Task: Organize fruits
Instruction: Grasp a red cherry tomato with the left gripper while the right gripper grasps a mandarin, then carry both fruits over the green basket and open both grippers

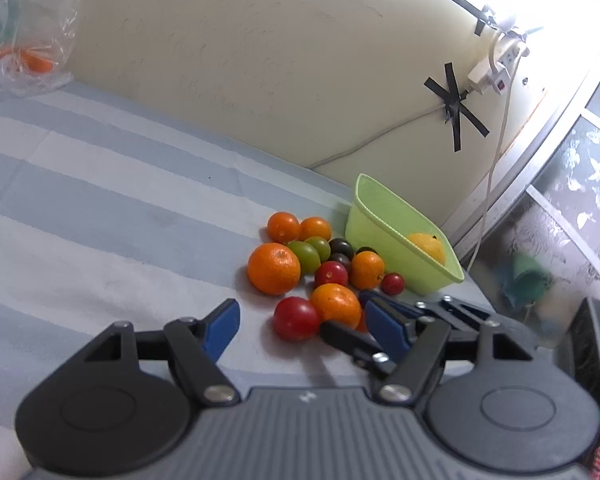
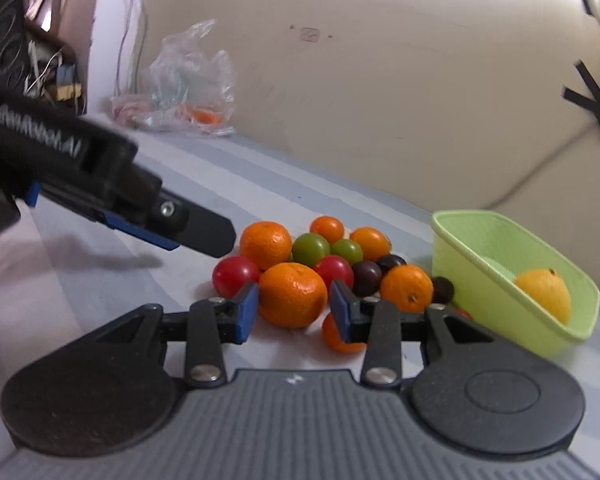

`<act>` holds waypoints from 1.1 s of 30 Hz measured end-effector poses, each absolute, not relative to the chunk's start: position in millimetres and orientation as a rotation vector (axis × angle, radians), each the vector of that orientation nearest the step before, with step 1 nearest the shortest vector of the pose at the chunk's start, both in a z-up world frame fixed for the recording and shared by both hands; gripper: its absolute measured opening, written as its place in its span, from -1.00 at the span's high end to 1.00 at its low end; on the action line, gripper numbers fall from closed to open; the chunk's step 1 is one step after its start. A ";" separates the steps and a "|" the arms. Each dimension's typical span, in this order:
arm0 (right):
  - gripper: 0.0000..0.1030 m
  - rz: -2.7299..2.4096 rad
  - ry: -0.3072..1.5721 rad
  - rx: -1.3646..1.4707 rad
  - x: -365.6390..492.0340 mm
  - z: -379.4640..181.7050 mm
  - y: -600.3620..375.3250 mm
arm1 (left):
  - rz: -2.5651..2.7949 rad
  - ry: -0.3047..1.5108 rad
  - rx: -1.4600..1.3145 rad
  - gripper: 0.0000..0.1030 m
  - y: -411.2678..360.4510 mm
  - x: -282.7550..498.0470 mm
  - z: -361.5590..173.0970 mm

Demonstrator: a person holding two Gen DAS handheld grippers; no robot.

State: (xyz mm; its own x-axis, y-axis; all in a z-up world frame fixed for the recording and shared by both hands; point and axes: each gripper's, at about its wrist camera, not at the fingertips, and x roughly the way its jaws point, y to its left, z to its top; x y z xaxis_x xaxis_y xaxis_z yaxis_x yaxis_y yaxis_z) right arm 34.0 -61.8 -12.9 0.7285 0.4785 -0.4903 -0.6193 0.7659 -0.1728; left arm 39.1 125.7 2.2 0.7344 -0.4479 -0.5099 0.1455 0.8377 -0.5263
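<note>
A pile of fruit lies on the striped cloth: oranges, red, green and dark round fruits. A light green basket stands right of the pile with one yellow-orange fruit inside. My left gripper is open and empty, its fingers just short of a red fruit and an orange. In the right wrist view my right gripper is open, its blue pads on either side of a large orange, apart from it. The basket sits to the right.
A clear plastic bag with something orange inside lies at the back by the wall. The left gripper's finger reaches in from the left in the right wrist view. Cables and black tape hang on the wall. The table edge is right of the basket.
</note>
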 end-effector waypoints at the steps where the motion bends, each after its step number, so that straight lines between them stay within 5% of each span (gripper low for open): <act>1: 0.15 0.617 0.439 -0.357 35.4 -14.2 -58.8 | -0.341 0.674 -0.484 -0.38 126.1 39.6 2.3; 17: 0.20 0.525 0.387 -0.302 -26.5 -10.6 -115.2 | -0.246 0.679 -0.215 -0.36 77.2 51.7 -0.2; 22: 0.18 0.499 0.436 -0.258 -20.1 -15.7 -124.4 | -0.223 0.707 -0.192 0.42 72.6 55.2 -5.3; 33: 0.19 0.505 0.496 -0.215 -11.8 -19.1 -127.2 | -0.368 0.711 -0.224 0.42 44.8 26.5 6.5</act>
State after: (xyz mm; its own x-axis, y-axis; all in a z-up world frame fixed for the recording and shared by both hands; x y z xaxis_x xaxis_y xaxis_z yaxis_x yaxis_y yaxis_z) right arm -11.8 -127.2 -19.1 0.7606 0.4095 -0.5038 -0.5115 0.8558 -0.0766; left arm 26.5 44.8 6.5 0.6978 -0.4022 -0.5927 0.2518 0.9124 -0.3227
